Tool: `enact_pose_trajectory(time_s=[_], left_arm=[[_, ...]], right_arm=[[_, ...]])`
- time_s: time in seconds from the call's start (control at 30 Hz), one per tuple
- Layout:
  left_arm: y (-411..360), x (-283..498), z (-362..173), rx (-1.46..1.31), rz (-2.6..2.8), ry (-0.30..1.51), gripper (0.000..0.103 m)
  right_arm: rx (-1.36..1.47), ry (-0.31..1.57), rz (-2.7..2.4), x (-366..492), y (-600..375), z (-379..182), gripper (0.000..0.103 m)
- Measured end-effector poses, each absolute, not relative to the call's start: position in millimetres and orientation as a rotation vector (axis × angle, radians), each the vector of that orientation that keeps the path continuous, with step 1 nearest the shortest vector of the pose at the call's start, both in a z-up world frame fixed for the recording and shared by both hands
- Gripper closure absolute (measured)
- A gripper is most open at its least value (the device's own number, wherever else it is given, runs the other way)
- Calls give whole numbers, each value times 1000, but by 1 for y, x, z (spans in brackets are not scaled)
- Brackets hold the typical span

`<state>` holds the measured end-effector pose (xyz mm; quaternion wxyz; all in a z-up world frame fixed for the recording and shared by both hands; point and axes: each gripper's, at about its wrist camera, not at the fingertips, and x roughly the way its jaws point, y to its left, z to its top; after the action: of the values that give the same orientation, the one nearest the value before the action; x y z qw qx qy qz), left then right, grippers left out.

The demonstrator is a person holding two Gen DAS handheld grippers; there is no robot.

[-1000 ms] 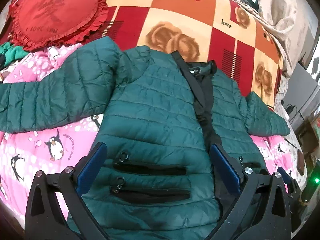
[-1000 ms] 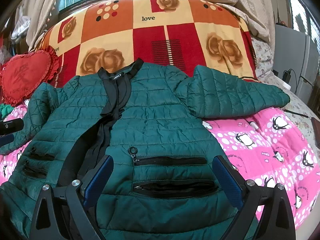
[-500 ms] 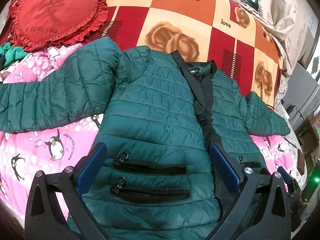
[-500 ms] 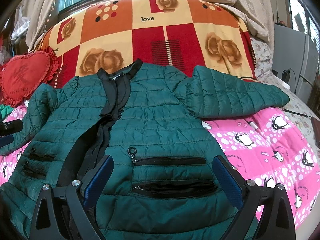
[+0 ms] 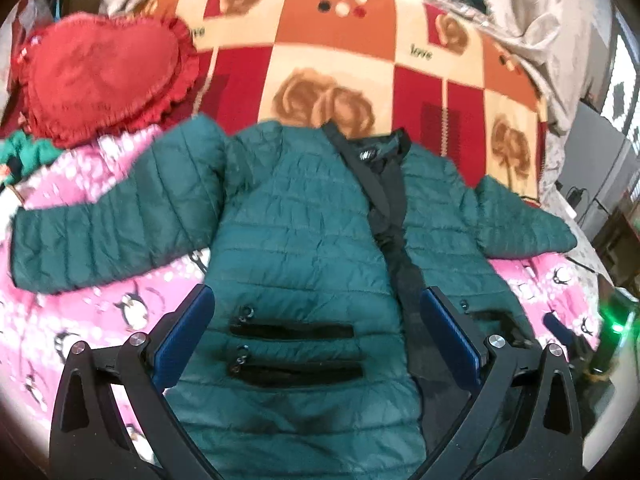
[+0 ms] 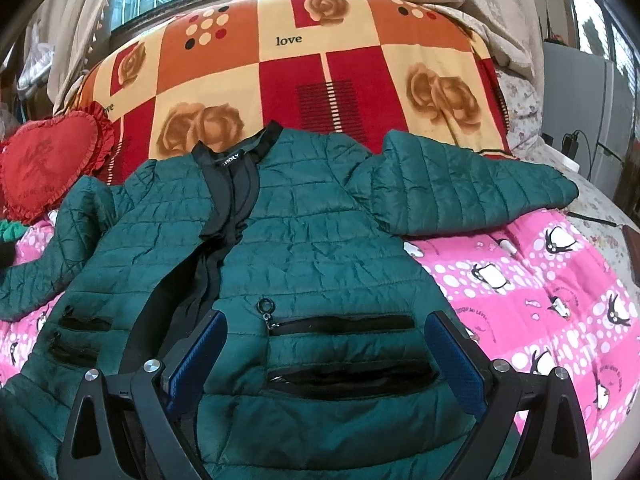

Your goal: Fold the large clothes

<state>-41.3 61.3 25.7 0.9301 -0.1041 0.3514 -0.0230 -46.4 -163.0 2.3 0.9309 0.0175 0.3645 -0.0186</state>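
Note:
A dark green quilted jacket [image 5: 304, 232] with a black lining lies face up on the bed, front unzipped, both sleeves spread sideways. It also shows in the right wrist view [image 6: 320, 240]. My left gripper [image 5: 318, 312] is open and empty above the jacket's left front panel, over the two zip pockets [image 5: 292, 350]. My right gripper [image 6: 322, 338] is open and empty above the right front panel, over its pockets [image 6: 344, 352]. The left sleeve [image 5: 108, 208] lies on the pink sheet; the right sleeve [image 6: 468, 184] lies toward the right.
A pink penguin-print sheet [image 6: 540, 292] covers the near bed. An orange, red and cream rose blanket [image 6: 304, 76] lies behind the jacket. A red heart-shaped cushion [image 5: 104, 76] sits at back left. A pen [image 6: 506, 245] lies on the sheet. Furniture and cables [image 6: 580, 140] stand at right.
The left wrist view has pulled back and swung left, so the jacket sits lower and smaller, with motion blur. The right gripper has barely moved. The jacket lies as before.

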Motion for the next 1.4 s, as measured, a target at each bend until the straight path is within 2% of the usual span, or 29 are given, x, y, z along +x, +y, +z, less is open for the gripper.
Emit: enact_pose_trajectory(time_s=[0.17, 0.3, 0.6, 0.73, 1.4], left_arm=[[67, -64, 32, -176, -33, 630, 0], [61, -60, 14, -215, -66, 655, 0], [28, -33, -5, -64, -122, 615, 0], [38, -27, -22, -116, -76, 697, 0], [54, -28, -34, -132, 47, 751, 0]], right_arm=[[26, 721, -31, -46, -159, 3, 5], [48, 716, -34, -48, -163, 3, 5], [41, 679, -27, -55, -163, 6, 5], [38, 661, -35, -58, -163, 8, 5], [58, 654, -44, -60, -169, 10, 5]])
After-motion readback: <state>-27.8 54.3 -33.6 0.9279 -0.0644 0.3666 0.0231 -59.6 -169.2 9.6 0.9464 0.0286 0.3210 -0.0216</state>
